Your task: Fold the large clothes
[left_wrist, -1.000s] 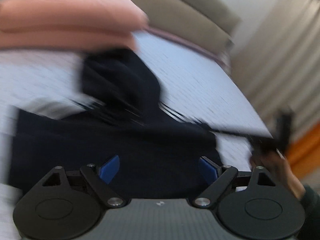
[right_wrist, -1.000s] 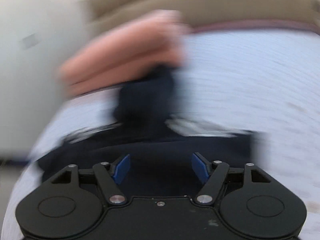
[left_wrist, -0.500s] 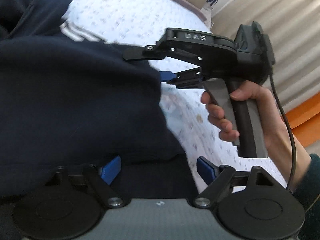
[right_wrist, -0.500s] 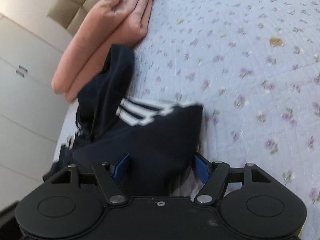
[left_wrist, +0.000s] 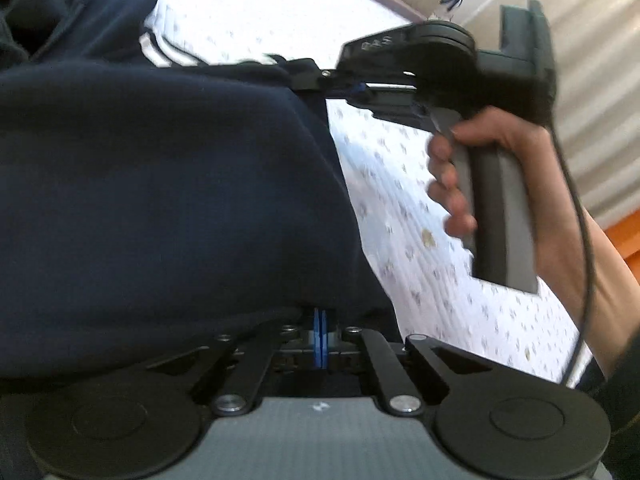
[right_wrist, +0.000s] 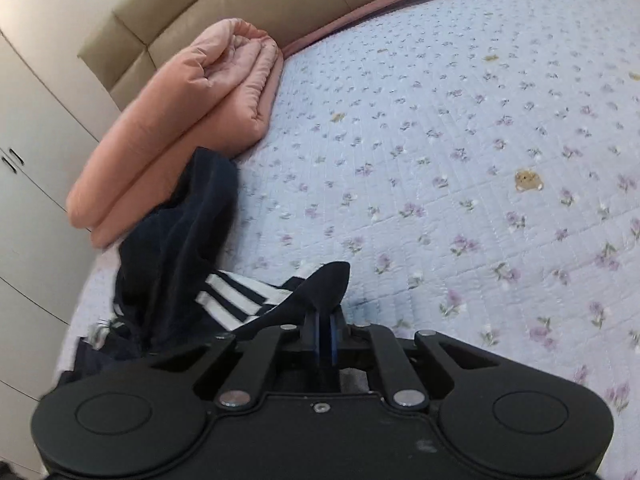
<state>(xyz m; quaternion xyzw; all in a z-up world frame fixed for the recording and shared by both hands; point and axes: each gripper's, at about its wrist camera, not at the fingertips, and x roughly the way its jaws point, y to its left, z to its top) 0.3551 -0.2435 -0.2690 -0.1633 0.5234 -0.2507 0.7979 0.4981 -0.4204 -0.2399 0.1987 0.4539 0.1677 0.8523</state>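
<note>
While both tongs (left_wrist: 320, 336) pinch garment (left_wrist: 160, 200), blanket (right_wrist: 192, 120) — right-only

One navy garment (right_wrist: 176, 240) with white stripes; one folded pink quilt (right_wrist: 192, 120); one floral bedspread (right_wrist: 460, 152); two grippers, left gripper (left_wrist: 320, 338), right gripper (right_wrist: 326, 336).

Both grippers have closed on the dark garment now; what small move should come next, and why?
Probably lift both together: the left gripper and right gripper are shut on edges of the navy garment, which lies bunched on the floral bedspread.
</note>
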